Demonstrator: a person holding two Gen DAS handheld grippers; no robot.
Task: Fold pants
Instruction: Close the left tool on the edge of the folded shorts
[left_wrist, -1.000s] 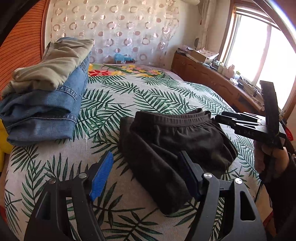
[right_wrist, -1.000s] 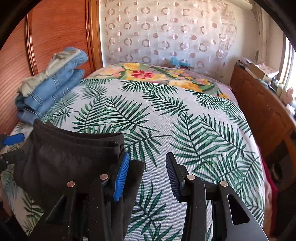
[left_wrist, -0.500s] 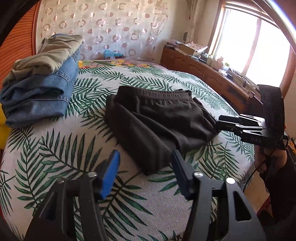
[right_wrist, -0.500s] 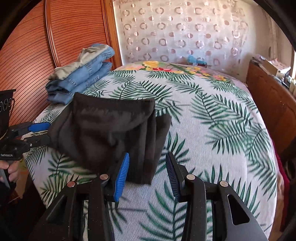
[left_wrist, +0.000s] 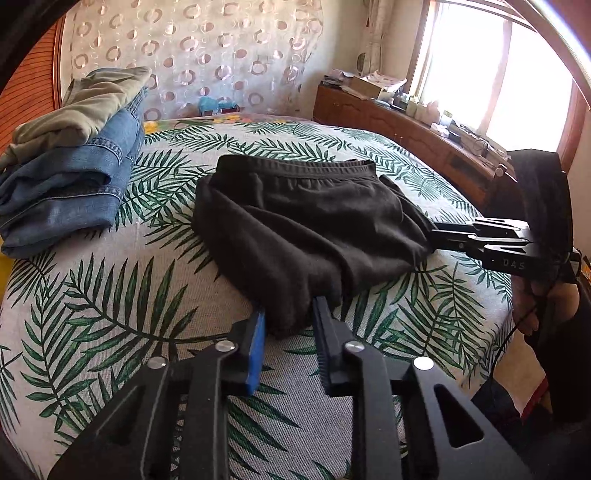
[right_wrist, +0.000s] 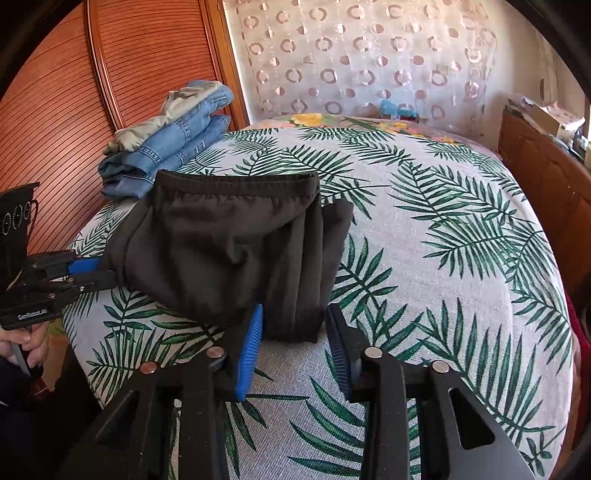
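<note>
Folded black pants (left_wrist: 303, 225) lie on the palm-leaf bedspread (left_wrist: 110, 295), waistband toward the far side; they also show in the right wrist view (right_wrist: 236, 251). My left gripper (left_wrist: 290, 321) has its jaws partly closed around the near corner of the pants, with the cloth between the blue pads. My right gripper (right_wrist: 293, 325) has its jaws either side of the pants' other near corner, with a gap still showing. Each gripper shows in the other's view: the right one (left_wrist: 436, 236) and the left one (right_wrist: 99, 273), both at the pants' edges.
A stack of folded jeans with olive trousers on top (left_wrist: 74, 166) lies at the bed's far left, by the wooden headboard (right_wrist: 55, 110). A wooden sideboard (left_wrist: 406, 136) with clutter runs along the right under the window. The bed's near edge is close to both hands.
Both grippers have drawn back to the near corners of the pants and narrowed their jaws around the cloth. The pants lie a little farther toward the near edge.
</note>
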